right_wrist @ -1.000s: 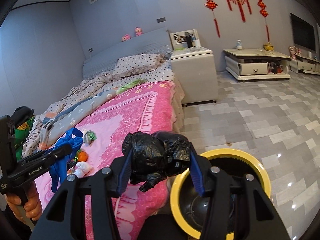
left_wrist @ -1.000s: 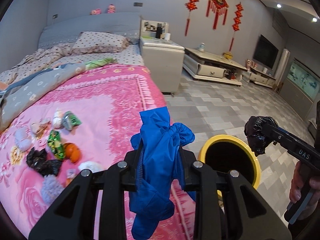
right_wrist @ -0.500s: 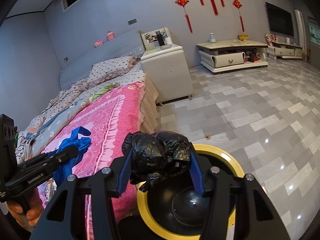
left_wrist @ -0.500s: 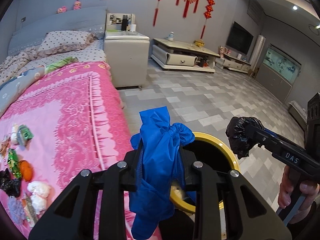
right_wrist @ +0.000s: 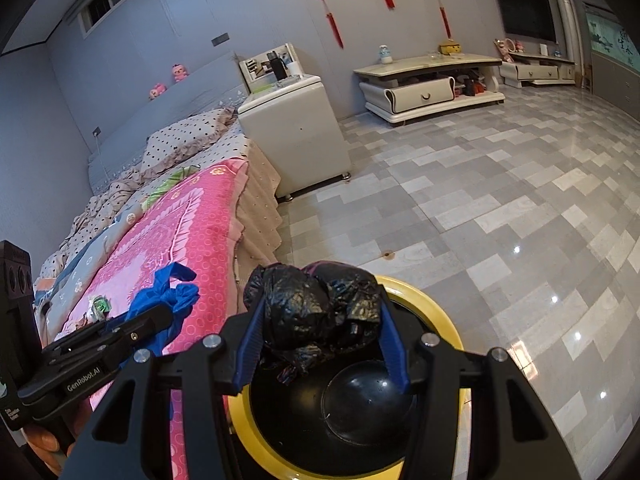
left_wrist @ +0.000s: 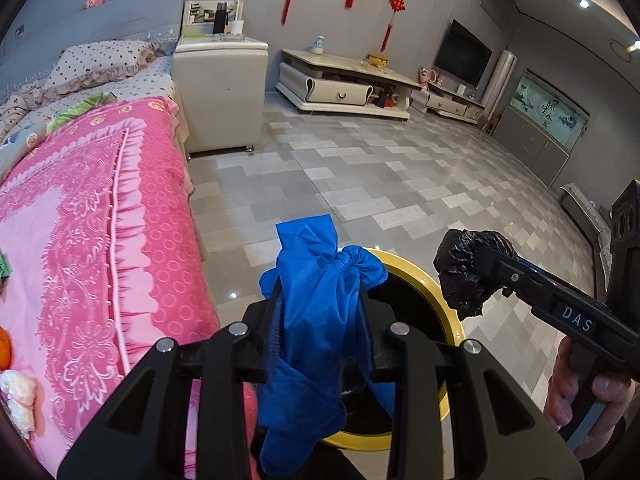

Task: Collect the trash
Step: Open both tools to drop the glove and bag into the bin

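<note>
Crumpled blue glove, crinkled black bag

The left gripper is pointed forward and downward, and its jaws have just been opening slightly, though a blue glove is pinched between them. The right gripper is tilted downward likewise, and a black bag is clamped between its blue pads. Each handle is gripped from below by a hand, only the fingers of which are seen.
</note>
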The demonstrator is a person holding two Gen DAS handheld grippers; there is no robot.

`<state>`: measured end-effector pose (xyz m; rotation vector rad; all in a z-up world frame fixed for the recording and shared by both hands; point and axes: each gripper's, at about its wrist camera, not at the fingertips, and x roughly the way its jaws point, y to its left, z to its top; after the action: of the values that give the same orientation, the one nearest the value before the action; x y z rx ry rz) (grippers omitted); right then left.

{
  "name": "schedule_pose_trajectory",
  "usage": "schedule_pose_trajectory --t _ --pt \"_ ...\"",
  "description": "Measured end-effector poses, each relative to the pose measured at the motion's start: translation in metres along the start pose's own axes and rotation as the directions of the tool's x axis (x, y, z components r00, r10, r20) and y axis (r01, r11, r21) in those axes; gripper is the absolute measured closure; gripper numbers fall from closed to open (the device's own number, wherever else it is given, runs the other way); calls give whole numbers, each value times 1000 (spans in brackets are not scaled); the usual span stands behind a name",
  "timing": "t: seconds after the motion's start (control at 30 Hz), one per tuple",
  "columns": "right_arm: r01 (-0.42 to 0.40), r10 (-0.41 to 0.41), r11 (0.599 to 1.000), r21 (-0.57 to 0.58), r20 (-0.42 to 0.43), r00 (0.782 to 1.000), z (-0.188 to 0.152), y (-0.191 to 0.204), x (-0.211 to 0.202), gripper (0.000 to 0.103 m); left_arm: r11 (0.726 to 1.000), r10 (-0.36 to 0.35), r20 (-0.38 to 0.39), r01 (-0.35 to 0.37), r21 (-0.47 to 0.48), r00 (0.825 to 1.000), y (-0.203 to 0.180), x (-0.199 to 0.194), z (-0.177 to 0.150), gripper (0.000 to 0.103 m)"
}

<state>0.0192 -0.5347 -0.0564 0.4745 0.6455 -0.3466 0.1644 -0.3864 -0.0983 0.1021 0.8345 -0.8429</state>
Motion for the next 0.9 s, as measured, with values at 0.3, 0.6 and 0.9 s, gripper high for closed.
schedule_pose_trajectory --t 0.3,0.6,0.9 --pt "13 -13 1000 12 25 1000 3 -6 -5 53 1000 -25 -4 25 1 1000 -6 4 -2 66" --pt "68 -70 997 39 32 997 -1 -12 -13 40 999 -34 22 34 13 999 -10 -11 -2 45" --pt "89 -92 995 49 63 994 -6 -10 -29 32 1000 12 57 -11 -14 998 3 -32 -6 29"
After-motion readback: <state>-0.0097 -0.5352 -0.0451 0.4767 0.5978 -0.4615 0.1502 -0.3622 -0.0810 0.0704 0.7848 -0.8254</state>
